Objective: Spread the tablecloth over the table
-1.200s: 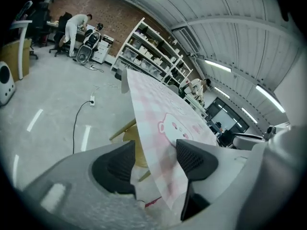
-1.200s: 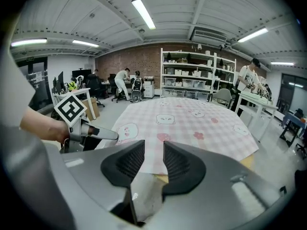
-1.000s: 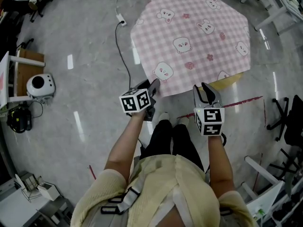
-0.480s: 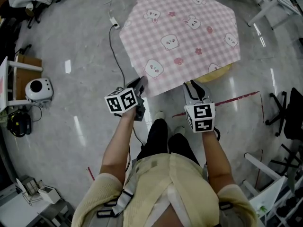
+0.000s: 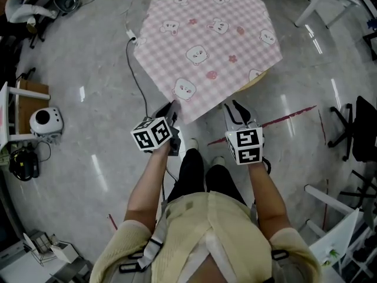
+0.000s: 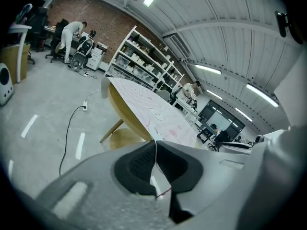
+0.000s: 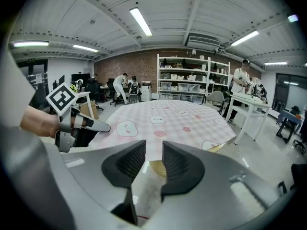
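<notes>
A pink checked tablecloth (image 5: 206,46) with bear prints lies over a round yellow table (image 5: 259,78). My left gripper (image 5: 171,112) is shut on the cloth's near left corner, and the thin edge shows pinched between its pads (image 6: 155,159). From there the tablecloth (image 6: 153,111) runs away along the table top (image 6: 120,111). My right gripper (image 5: 233,109) stands open at the cloth's near edge. Its jaws (image 7: 153,159) have a clear gap, with the tablecloth (image 7: 168,121) just ahead and the table rim (image 7: 158,166) below. The left gripper (image 7: 98,126) shows at the left there.
A white power strip (image 5: 131,35) and its black cable (image 5: 141,93) lie on the floor left of the table. A round white device (image 5: 42,119) stands far left. A red tape line (image 5: 288,119) and a black chair (image 5: 359,128) are on the right. Shelves (image 7: 192,75) line the back wall.
The left gripper has shut on the cloth's near corner and drawn it up and back toward the person. The right gripper has shifted a little along the near edge, still open.
</notes>
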